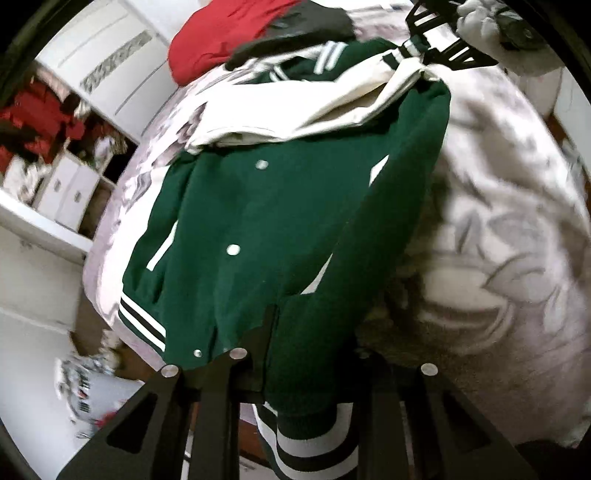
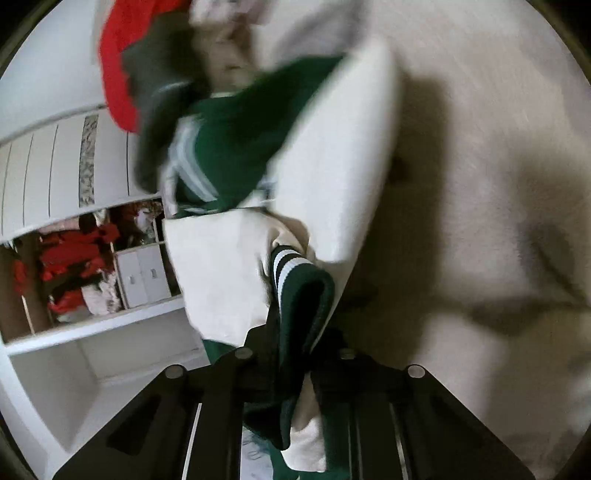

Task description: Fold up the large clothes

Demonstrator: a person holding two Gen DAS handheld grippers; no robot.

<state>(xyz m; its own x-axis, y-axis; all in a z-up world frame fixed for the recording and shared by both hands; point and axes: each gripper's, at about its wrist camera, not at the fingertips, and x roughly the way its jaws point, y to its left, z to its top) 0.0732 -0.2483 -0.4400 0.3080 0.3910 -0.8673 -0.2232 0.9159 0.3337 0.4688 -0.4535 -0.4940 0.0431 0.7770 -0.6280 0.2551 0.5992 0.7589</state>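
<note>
A green varsity jacket point(image 1: 258, 229) with cream sleeves point(image 1: 332, 107), white snaps and striped ribbing lies on the bed. My left gripper point(image 1: 295, 354) is shut on the jacket's bottom hem, with the striped hem band point(image 1: 314, 439) hanging below the fingers. My right gripper point(image 1: 436, 48) shows at the top of the left wrist view, holding the far end by a cream sleeve. In the right wrist view my right gripper point(image 2: 295, 350) is shut on a striped green cuff point(image 2: 299, 291) and cream sleeve point(image 2: 332, 177), lifted above the bed.
The bed has a grey-and-white leaf-print cover point(image 1: 498, 258). A red garment point(image 1: 221, 33) and a dark one point(image 1: 314, 26) lie at its far end. White wardrobe shelves point(image 2: 110, 325) with red clothes point(image 2: 74, 258) stand left. Striped items point(image 1: 81, 384) lie on the floor.
</note>
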